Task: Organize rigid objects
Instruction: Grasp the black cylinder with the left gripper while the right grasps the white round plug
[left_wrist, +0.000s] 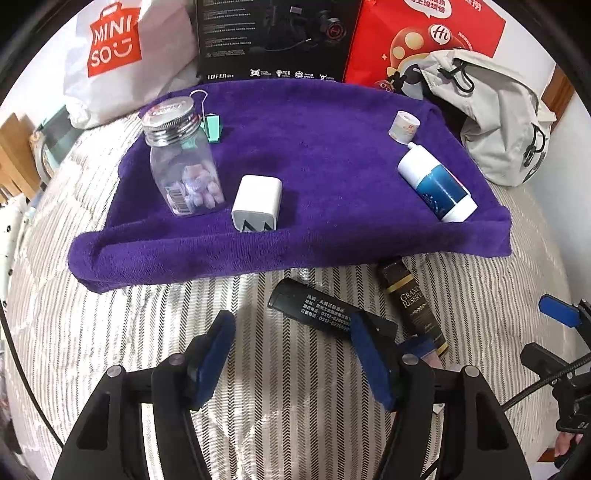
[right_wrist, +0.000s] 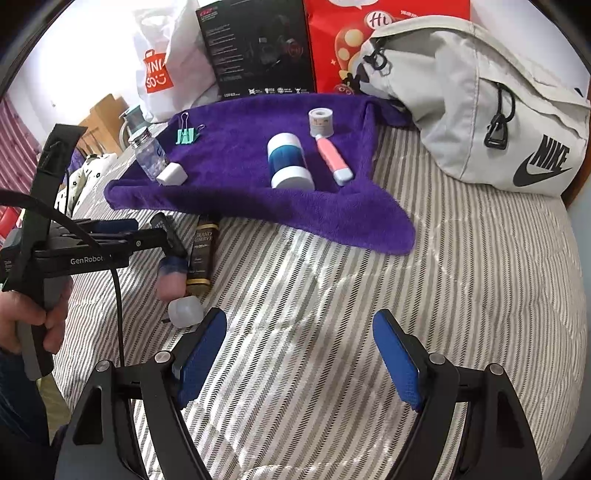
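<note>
Black lighter (left_wrist: 314, 308) beside left gripper (left_wrist: 291, 354), jaws apart

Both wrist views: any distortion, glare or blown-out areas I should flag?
Left wrist view: strong fisheye bending, dark vignette corners, purple towel edges curve; sunlit patches on the striped bedspread. Right wrist view: same barrel distortion; wall behind the white shopping bag overexposed; grey backpack sharp.

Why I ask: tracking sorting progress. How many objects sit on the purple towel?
6: jar and charger front-left, binder clip back-left, blue-white bottle centre, pink tube beside it, tape roll behind. None seem hidden.
</note>
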